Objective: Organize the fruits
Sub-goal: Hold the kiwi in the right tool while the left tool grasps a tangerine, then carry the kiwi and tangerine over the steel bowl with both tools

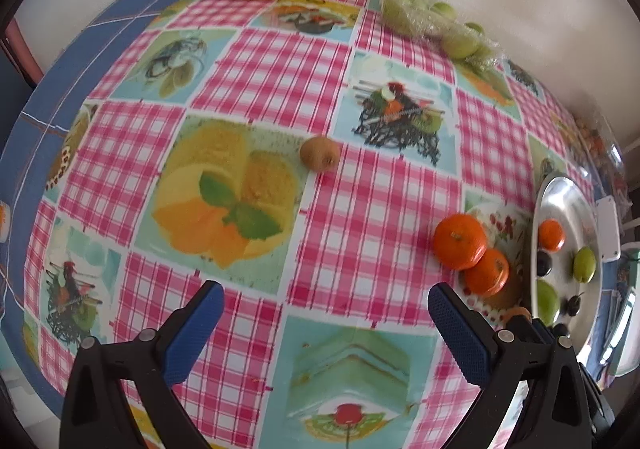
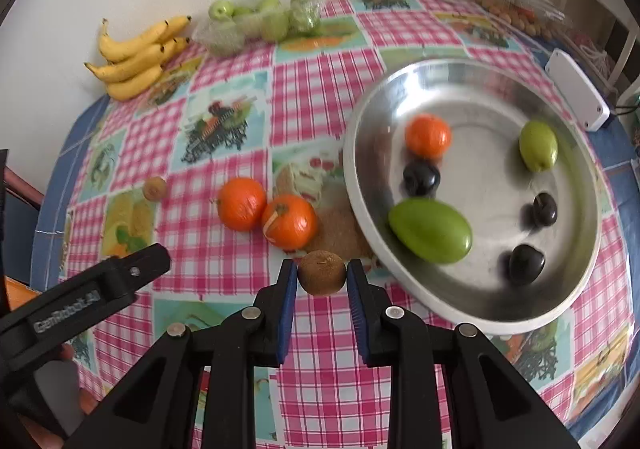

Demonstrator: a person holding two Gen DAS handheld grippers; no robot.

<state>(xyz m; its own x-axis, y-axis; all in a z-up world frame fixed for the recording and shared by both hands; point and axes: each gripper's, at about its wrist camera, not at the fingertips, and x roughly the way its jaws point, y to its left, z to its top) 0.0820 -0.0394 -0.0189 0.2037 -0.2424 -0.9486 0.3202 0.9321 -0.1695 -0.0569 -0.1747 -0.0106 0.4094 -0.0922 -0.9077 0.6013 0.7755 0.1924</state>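
My right gripper (image 2: 322,275) is shut on a brown kiwi (image 2: 322,273), its blue pads pressing both sides, just in front of the steel bowl (image 2: 400,285). The bowl holds an orange, two green fruits and three dark plums. Two oranges (image 2: 266,211) lie touching on the cloth left of the bowl. A second kiwi (image 1: 320,153) sits alone on the checked tablecloth, well ahead of my left gripper (image 1: 326,301), which stands open with nothing between its fingers. In the left wrist view the two oranges (image 1: 472,253) lie to the right, beside the bowl (image 1: 536,209).
A bunch of bananas (image 2: 136,57) and a plastic bag of green fruits (image 2: 260,23) lie along the wall at the back. A white box (image 2: 576,89) and a bag of small items (image 2: 520,13) sit beyond the bowl. The left gripper's body (image 2: 80,301) shows at lower left.
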